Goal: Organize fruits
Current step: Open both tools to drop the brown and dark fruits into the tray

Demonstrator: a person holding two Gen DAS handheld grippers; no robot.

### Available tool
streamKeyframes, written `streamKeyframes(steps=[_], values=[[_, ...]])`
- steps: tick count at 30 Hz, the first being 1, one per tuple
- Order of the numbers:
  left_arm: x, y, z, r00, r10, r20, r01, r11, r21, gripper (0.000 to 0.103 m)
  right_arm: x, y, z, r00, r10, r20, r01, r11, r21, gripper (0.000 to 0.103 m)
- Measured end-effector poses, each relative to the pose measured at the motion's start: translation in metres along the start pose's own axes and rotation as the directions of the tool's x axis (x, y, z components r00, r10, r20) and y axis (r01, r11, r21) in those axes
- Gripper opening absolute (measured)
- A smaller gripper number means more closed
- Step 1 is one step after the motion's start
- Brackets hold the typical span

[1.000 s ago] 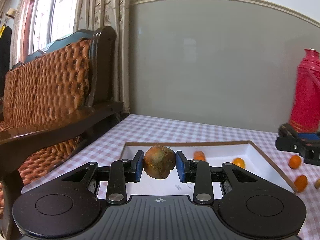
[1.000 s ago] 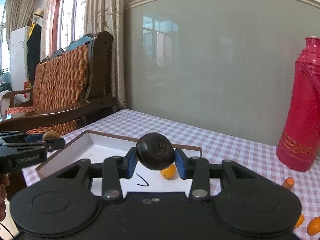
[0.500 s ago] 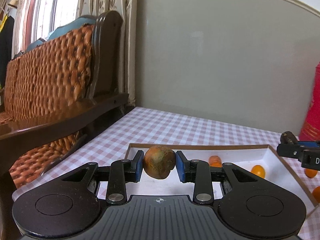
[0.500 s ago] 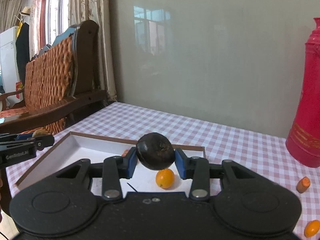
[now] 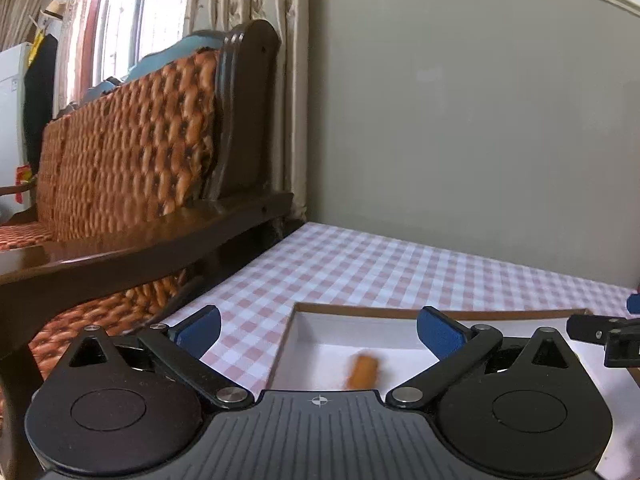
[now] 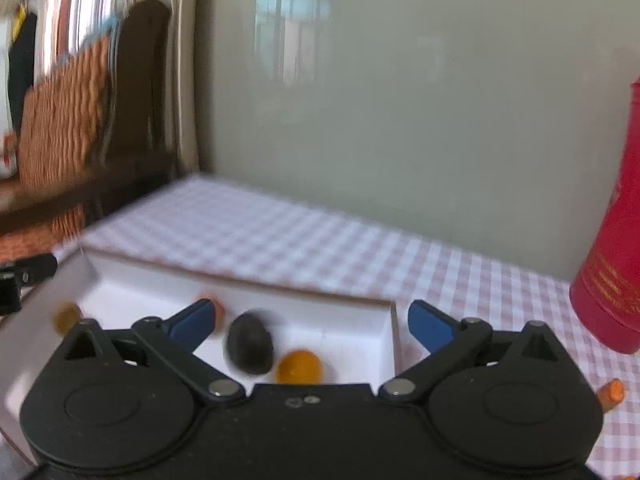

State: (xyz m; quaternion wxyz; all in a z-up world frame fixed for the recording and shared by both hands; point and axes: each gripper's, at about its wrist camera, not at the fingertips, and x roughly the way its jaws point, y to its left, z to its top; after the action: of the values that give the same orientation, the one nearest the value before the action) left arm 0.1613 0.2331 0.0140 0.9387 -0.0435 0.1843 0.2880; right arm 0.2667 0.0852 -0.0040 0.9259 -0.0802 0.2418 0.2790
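Observation:
A white tray with a brown rim (image 5: 360,313) (image 6: 384,312) lies on the checked tablecloth. My left gripper (image 5: 318,330) is open and empty over the tray's left end; a blurred orange fruit (image 5: 362,370) lies in the tray below it. My right gripper (image 6: 310,322) is open and empty over the tray's right end. A dark round fruit (image 6: 250,344) is in the tray between its fingers, blurred. An orange fruit (image 6: 299,367) lies beside it, another (image 6: 218,310) behind the left finger, and a brownish fruit (image 6: 66,318) at the tray's left.
A red thermos (image 6: 612,264) stands on the table at the right, with an orange piece (image 6: 610,392) on the cloth near it. A wooden bench with a woven back (image 5: 132,152) stands left of the table. A grey wall is behind. The right gripper's tip (image 5: 600,334) shows in the left view.
Both grippers have opened and let go of their fruits. The dark fruit and the brownish fruit have dropped into the tray. Both views have shifted left and are blurred by motion.

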Motion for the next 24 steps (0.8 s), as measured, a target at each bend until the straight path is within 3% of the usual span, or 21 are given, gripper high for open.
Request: streamKeyframes(steps=[24], values=[[-0.013,-0.001,-0.007,0.999,-0.02,-0.031,0.021,0.999,0.032,0.103,-0.014,-0.001,-0.002,1.0,0.01,0.022,-0.01,1.0,-0.005,0.097]])
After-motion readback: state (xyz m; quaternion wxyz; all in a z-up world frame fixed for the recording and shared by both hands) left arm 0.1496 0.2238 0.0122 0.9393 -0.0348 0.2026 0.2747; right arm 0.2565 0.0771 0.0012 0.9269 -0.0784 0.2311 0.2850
